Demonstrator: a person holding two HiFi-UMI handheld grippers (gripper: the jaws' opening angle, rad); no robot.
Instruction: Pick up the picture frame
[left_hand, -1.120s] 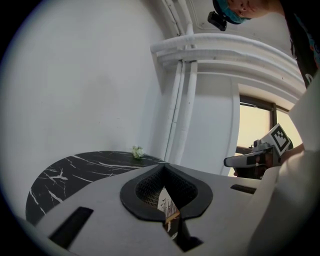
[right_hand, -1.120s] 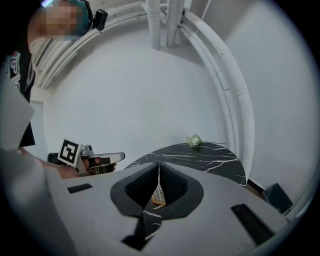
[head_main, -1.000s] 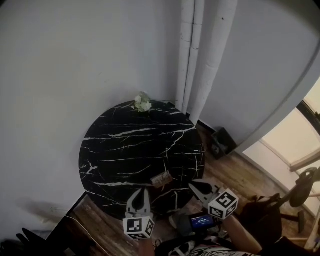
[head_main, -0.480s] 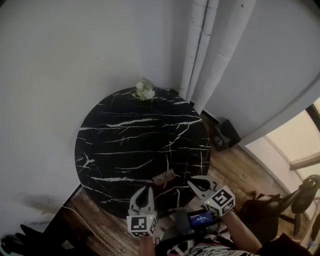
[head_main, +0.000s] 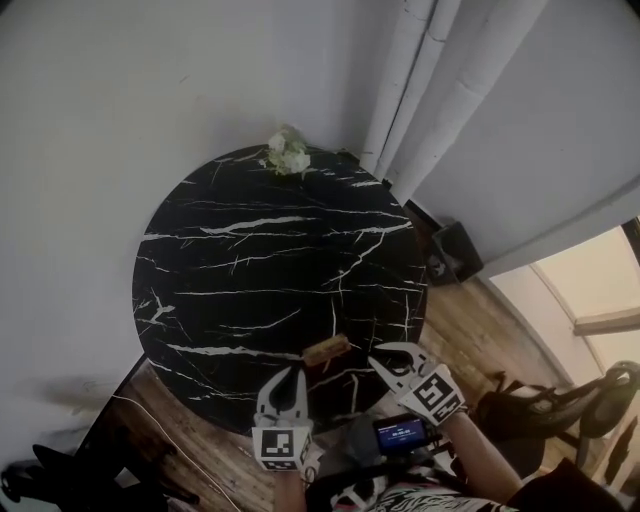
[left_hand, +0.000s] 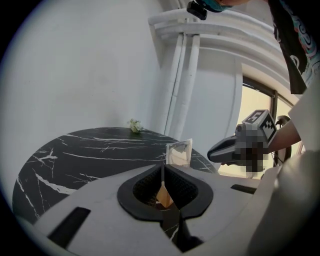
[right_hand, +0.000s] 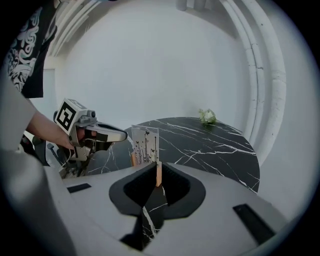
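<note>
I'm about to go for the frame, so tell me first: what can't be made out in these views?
- Foot of the picture frame: mostly hidden behind the left hand-held gripper in the left gripper view, and behind the right hand-held gripper in the right gripper view.
- Frame's print: too small in the right gripper view; dim and edge-on in the head view.
- flowers: too small to tell if there is a vase.
- Base of the table: hidden under its top.

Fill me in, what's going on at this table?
A person holds a gripper in each hand at the near edge of a round black marble table. The left gripper and right gripper are both shut and empty, one on each side of a small picture frame standing near that edge. Neither appears to touch it yet. White flowers sit at the far edge.
</note>
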